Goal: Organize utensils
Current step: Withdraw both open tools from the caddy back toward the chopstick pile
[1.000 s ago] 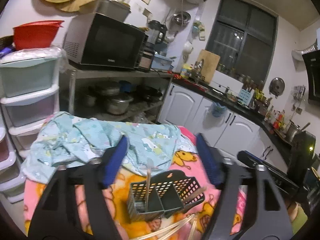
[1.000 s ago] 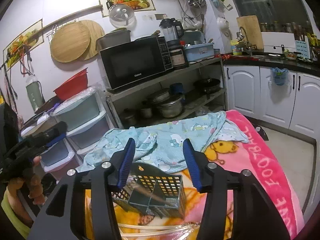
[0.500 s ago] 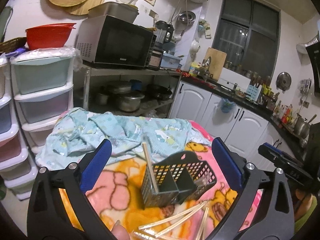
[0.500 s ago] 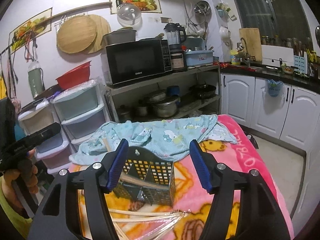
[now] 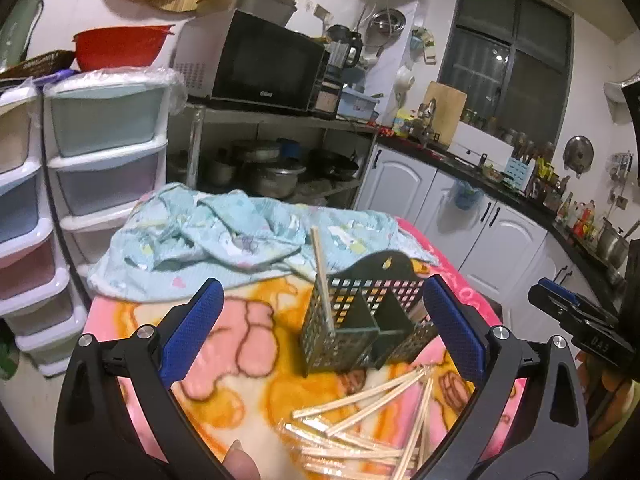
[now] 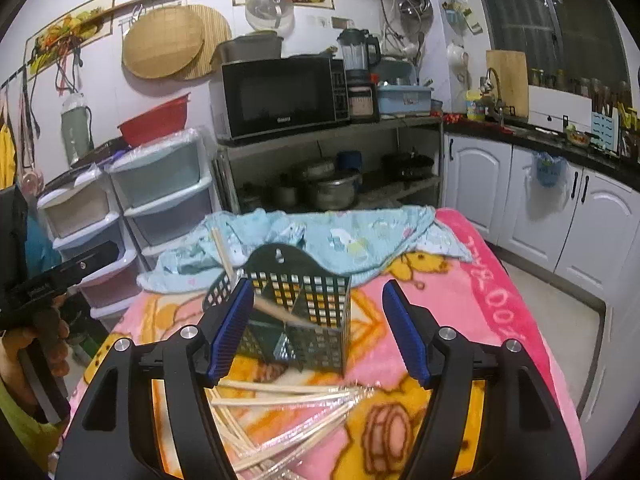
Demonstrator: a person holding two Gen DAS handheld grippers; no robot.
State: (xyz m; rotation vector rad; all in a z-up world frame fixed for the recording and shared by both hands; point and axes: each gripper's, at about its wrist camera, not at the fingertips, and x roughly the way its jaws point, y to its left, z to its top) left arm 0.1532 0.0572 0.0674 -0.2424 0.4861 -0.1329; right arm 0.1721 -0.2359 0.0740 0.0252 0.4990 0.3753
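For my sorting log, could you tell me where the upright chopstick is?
The chopstick stands in the left compartment of the utensil holder, on the blanket in the left wrist view.

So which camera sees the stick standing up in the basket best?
The left wrist view. There the chopstick stands clear of everything in the basket, its whole upper length showing. In the right wrist view only its top shows behind the basket's rim; the right tool's finger covers what lies below.

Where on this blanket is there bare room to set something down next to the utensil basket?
Free: the pink blanket left of the basket, bordered by the blue cloth behind, and the pink strip right of the basket out to the edge. Crowded: in front of the basket, where loose chopsticks lie scattered, and the back, covered by the cloth.
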